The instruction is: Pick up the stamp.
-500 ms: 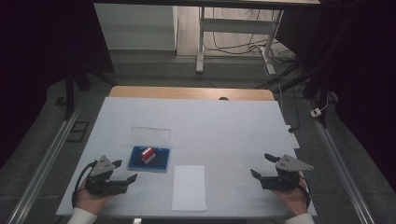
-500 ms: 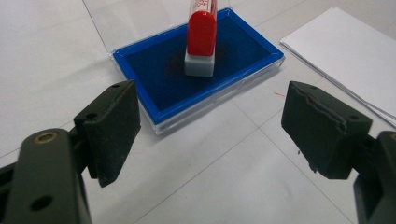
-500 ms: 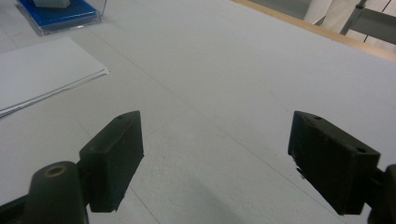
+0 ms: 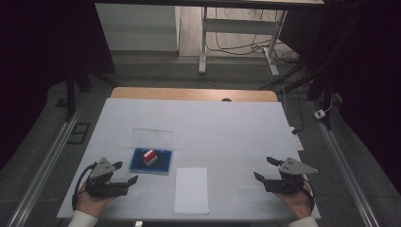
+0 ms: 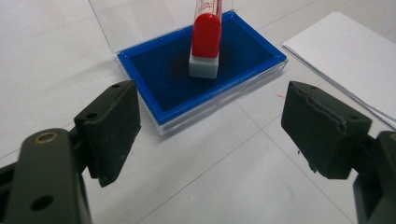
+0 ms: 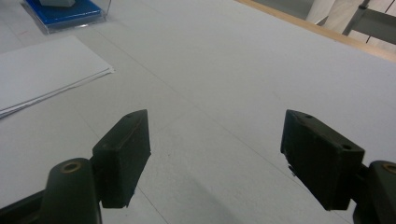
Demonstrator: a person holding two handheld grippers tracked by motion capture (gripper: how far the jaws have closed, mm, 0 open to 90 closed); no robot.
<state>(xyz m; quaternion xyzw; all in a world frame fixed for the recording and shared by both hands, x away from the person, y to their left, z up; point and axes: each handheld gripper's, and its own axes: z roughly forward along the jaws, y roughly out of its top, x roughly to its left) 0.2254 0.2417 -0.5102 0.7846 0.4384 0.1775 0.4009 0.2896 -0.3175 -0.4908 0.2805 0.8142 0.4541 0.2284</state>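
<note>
a person's two hands rest low on a white-covered table. the left gripper gapes wide just beside a blue ink pad carrying a red stamp. the right gripper, jaws apart and empty, sits well apart, past a paper stack.

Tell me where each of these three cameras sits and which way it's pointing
High view: above the person's side, looking forward and down on the table; shows both hands, left gripper and right gripper.
Left gripper view: rides the left gripper, aimed between its open jaws at the red stamp standing on the blue ink pad.
Right gripper view: rides the right gripper, looking across bare table.
Shared: all show the paper stack and ink pad.
</note>
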